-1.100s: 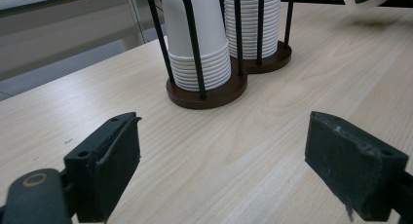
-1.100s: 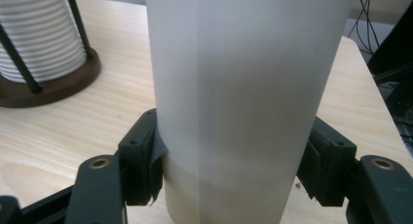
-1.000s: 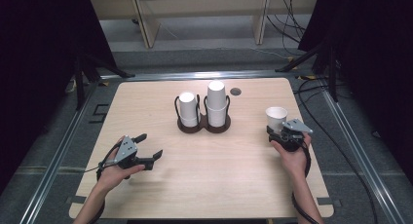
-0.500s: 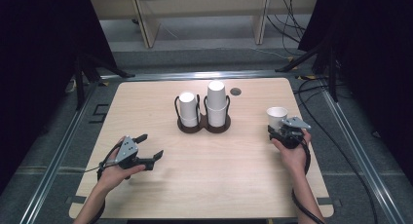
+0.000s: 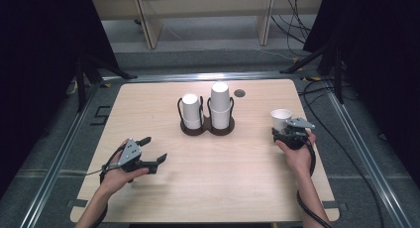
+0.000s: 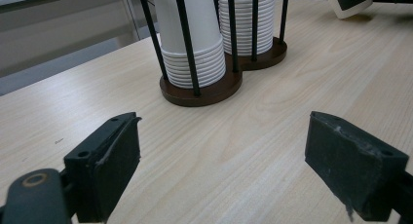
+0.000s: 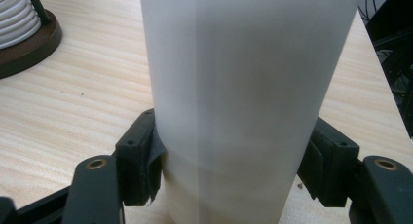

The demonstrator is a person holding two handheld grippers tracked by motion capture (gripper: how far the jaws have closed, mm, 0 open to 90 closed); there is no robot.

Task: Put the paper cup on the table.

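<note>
Cup [image 5: 281, 118] stands upright near the right edge of the table [image 5: 223, 188], well apart from the two stacks of cups in the dark wire holder [image 5: 206, 126] at the middle. Over the last second it looks set in the same spot, and my right tool [image 5: 289, 134] has just been easing its jaws apart around it. In the right gripper view the white wall of the cup [image 7: 243, 102] sits between the black pads, the left one touching its side and the right one close in; I judge the grip is loosening, not fully let go, which suggests the cup is being set down here. My left tool [image 5: 148, 151] rests over the near left part of the table, jaws spread wide with bare wood between them, pointing toward the holder [image 6: 202, 90] and holding nothing.
</note>
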